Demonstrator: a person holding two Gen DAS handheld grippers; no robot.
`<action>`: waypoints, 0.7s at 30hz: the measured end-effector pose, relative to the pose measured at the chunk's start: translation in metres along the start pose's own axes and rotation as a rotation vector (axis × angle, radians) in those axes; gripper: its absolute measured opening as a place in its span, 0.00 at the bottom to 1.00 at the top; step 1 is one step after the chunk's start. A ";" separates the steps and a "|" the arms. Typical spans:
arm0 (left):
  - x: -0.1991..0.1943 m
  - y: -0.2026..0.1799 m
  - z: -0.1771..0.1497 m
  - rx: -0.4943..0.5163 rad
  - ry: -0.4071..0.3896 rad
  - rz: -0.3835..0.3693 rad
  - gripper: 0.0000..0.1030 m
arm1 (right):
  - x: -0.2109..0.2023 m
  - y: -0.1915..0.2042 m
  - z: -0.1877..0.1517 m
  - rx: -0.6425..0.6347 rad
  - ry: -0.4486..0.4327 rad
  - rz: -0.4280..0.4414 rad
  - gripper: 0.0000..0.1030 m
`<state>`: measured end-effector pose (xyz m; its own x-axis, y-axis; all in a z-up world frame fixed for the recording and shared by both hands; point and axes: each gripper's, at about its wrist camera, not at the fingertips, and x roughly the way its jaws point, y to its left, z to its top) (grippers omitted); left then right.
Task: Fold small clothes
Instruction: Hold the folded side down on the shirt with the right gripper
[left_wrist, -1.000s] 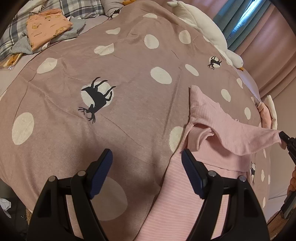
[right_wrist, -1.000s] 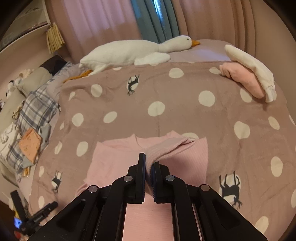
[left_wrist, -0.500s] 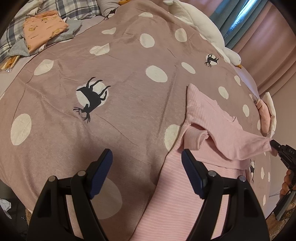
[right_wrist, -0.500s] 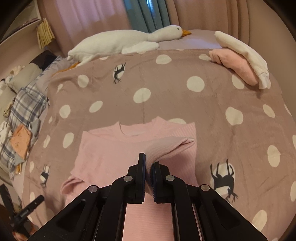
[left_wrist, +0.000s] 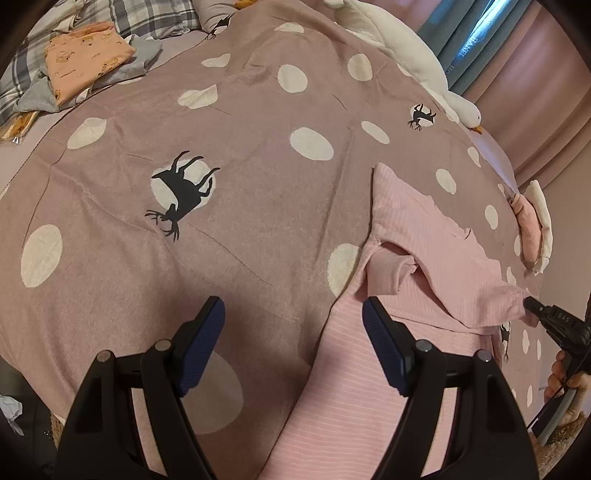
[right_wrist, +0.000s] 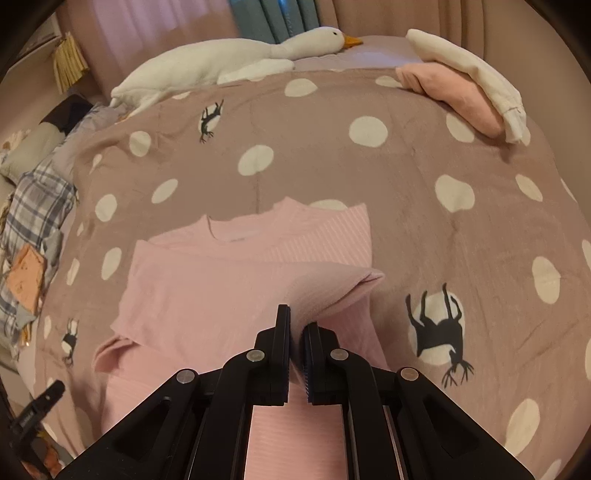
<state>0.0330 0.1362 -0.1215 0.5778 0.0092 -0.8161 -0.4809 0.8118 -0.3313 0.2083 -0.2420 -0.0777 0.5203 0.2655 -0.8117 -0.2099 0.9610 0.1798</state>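
Note:
A pink ribbed shirt (right_wrist: 221, 288) lies on the dotted brown blanket (right_wrist: 406, 177), neck toward the far side. My right gripper (right_wrist: 297, 321) is shut on a fold of its pink sleeve (right_wrist: 332, 291), holding it low over the shirt's body. In the left wrist view the same gripper (left_wrist: 532, 304) pinches the sleeve's end at the right edge, with a hand behind it. My left gripper (left_wrist: 293, 310) hangs open above the shirt's (left_wrist: 424, 229) lower left edge. Only blanket and the shirt's hem show between its blue pads (left_wrist: 380, 332), untouched.
A white goose plush (right_wrist: 229, 59) lies along the far side of the bed. Folded pink and white clothes (right_wrist: 465, 96) sit at the far right. An orange garment (left_wrist: 81, 55) rests on grey and plaid fabric at the far left.
My right gripper has sunk with the sleeve, so the shirt looks nearer and the fold sits lower over its body. The left gripper has stayed where it was, still open.

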 end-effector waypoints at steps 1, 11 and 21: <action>0.000 0.000 0.000 0.001 0.000 0.000 0.75 | 0.000 0.000 -0.001 -0.001 0.002 -0.005 0.07; 0.003 -0.006 -0.002 0.015 0.008 -0.010 0.75 | 0.008 -0.015 -0.014 0.025 0.028 -0.028 0.07; 0.003 -0.009 -0.004 0.019 0.010 -0.013 0.75 | 0.019 -0.030 -0.027 0.067 0.067 -0.040 0.07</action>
<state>0.0366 0.1269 -0.1227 0.5773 -0.0066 -0.8165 -0.4611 0.8226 -0.3327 0.2021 -0.2681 -0.1135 0.4703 0.2235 -0.8537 -0.1331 0.9743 0.1817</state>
